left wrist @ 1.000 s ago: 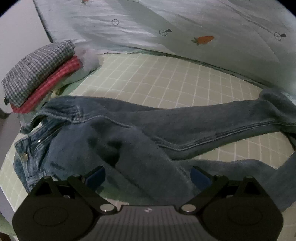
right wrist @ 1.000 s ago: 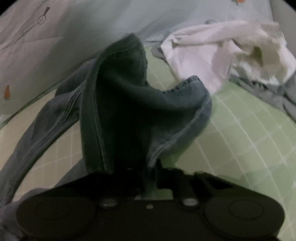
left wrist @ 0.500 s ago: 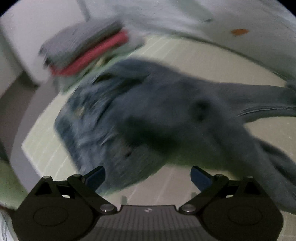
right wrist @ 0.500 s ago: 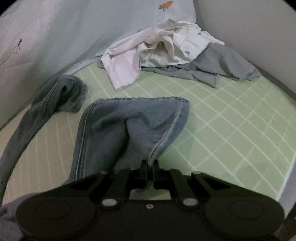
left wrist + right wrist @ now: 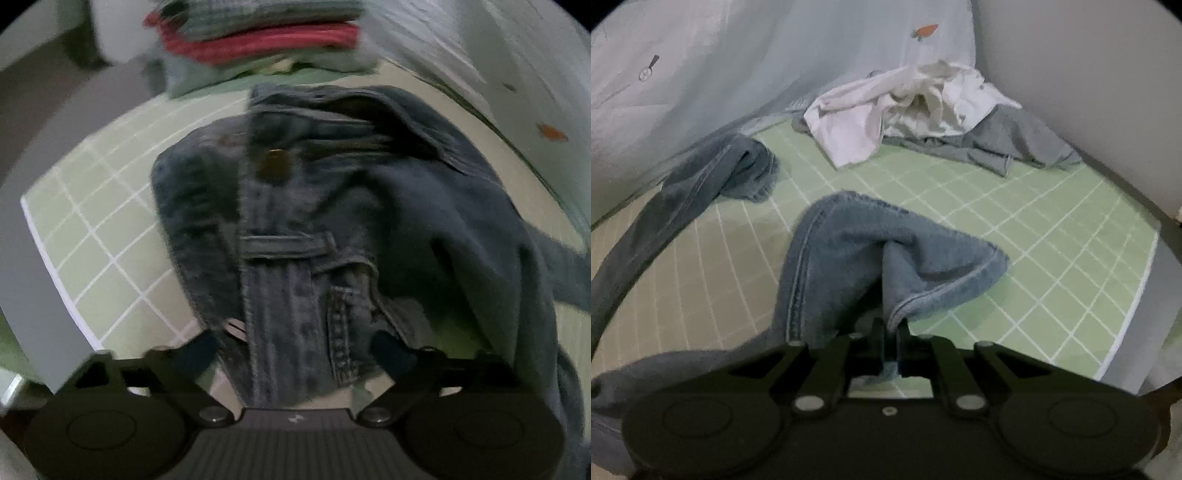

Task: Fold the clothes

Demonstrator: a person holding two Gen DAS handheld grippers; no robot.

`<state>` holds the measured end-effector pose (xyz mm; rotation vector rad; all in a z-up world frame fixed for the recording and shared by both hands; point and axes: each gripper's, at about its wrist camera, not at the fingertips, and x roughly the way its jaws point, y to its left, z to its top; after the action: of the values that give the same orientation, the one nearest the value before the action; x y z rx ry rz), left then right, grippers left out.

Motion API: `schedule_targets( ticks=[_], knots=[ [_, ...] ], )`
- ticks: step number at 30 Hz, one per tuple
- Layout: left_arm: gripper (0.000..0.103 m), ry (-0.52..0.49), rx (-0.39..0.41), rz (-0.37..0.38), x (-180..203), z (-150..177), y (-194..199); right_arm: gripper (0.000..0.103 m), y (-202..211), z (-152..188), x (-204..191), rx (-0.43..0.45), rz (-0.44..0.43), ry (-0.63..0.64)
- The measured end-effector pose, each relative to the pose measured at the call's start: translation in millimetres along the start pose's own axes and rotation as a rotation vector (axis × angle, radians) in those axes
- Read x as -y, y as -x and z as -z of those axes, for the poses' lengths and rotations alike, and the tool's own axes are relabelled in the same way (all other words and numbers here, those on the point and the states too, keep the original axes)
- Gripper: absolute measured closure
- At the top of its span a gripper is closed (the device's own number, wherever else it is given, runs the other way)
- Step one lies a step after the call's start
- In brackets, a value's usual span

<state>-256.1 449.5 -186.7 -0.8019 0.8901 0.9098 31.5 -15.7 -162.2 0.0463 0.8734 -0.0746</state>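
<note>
Jeans (image 5: 303,266): waistband between closing left gripper (image 5: 295,350) jaws, hem clamped in right gripper (image 5: 891,332) jaws.

My work surface is a bed under a pale green sheet (image 5: 1015,206) gridded with white lines, a light blue quilt (image 5: 738,74) with small carrot prints heaped along its far edge, a plain grey-white wall (image 5: 1089,74) closing off its far corner, all dimly lit.

Left gripper (image 5: 295,350), angled steeply downward, jaws closing around denim, seemingly not yet pressed in this blurred view; right gripper (image 5: 891,332) clamped on a fold.
</note>
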Motion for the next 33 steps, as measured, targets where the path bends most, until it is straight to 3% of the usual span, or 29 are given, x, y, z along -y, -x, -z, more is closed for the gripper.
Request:
schedule_targets(
  ticks=[2, 4, 6, 16, 21, 25, 33],
  knots=[
    [0.045, 0.027, 0.008, 0.038, -8.5, -7.3, -3.1, 0.097, 4.4, -1.8, -6.3, 0.017, 0.015, -0.02],
    [0.081, 0.007, 0.02, 0.067, -9.7, -16.7, -5.7, 0.097, 8.0, -5.6, -12.3, 0.039, 0.027, -0.042],
    [0.088, -0.01, 0.022, 0.08, -8.9, -26.2, -10.2, 0.097, 11.8, -10.2, -17.2, 0.062, 0.033, -0.061],
    [0.093, -0.024, 0.239, -0.022, -32.1, -93.5, 9.9, 0.097, 54.4, -42.0, -29.0, 0.237, 0.02, -0.16],
    [0.093, -0.068, 0.405, -0.029, -36.2, -125.6, 56.8, 0.097, 83.9, -57.6, -28.5, 0.333, -0.014, -0.208],
    [0.093, -0.089, 0.494, -0.027, -33.1, -136.4, 91.5, 0.097, 96.9, -66.1, -25.5, 0.379, -0.029, -0.238],
    [0.093, -0.04, 0.413, -0.095, -34.1, -117.1, 77.9, 0.098, 66.1, -62.3, -18.2, 0.273, -0.045, -0.264]
  ],
)
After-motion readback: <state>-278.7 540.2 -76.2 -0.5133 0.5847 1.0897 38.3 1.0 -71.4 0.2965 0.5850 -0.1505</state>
